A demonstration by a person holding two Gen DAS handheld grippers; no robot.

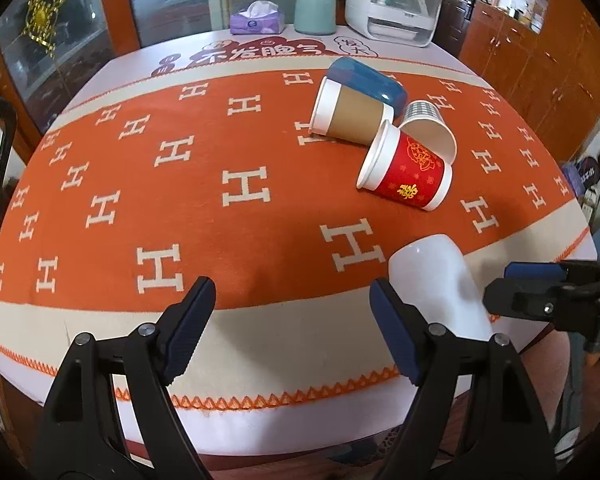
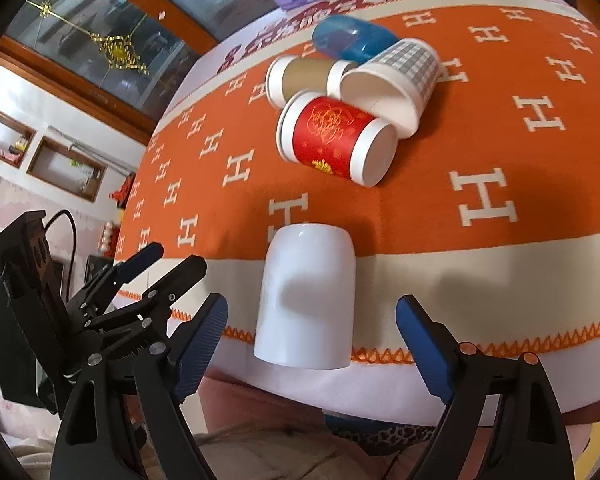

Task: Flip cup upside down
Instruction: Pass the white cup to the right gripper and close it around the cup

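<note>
Right tongs (image 2: 312, 344) gape around white cup (image 2: 308, 300); left tongs (image 1: 292, 328) gape, cup beside.

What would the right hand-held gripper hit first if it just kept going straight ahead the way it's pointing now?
Most likely the white cup. It stands upside down near the table's front edge, centred between the open fingers of the right hand-held gripper, with nothing in between. Depth is hard to judge, but the cups lying beyond it are clearly farther.

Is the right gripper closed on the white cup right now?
No: in the right wrist view the right gripper is open, its blue pads standing clear on either side of the white cup, which sits mouth-down on the tablecloth.
</note>
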